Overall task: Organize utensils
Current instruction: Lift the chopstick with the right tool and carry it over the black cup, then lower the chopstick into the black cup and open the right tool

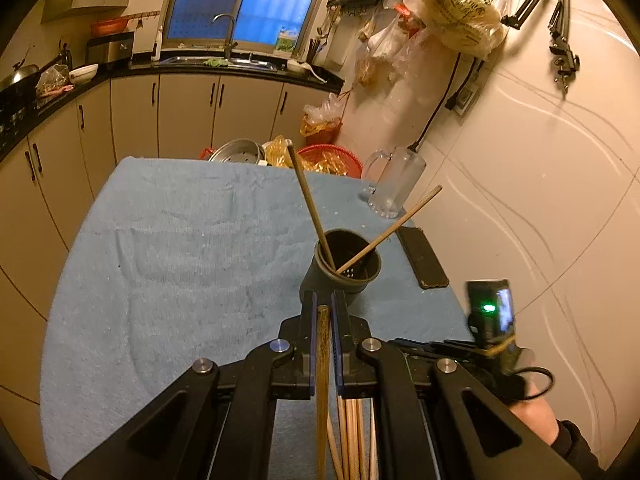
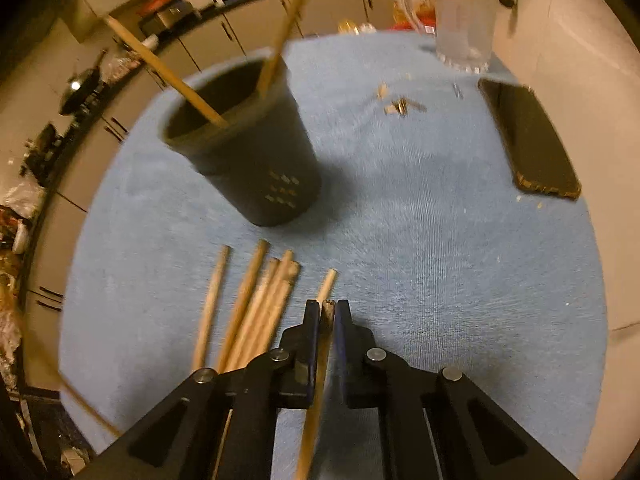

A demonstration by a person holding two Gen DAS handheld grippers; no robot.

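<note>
Both grippers, left gripper (image 1: pixel 323 307) and right gripper (image 2: pixel 328 307), are pinching one wooden chopstick (image 2: pixel 320 364) each; blur probably risks clipping the dark plastic holder cup (image 2: pixel 256 160).

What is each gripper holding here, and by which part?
Left gripper clamps a dark wooden chopstick near its end; right gripper clamps a pale wooden chopstick near its end.
</note>
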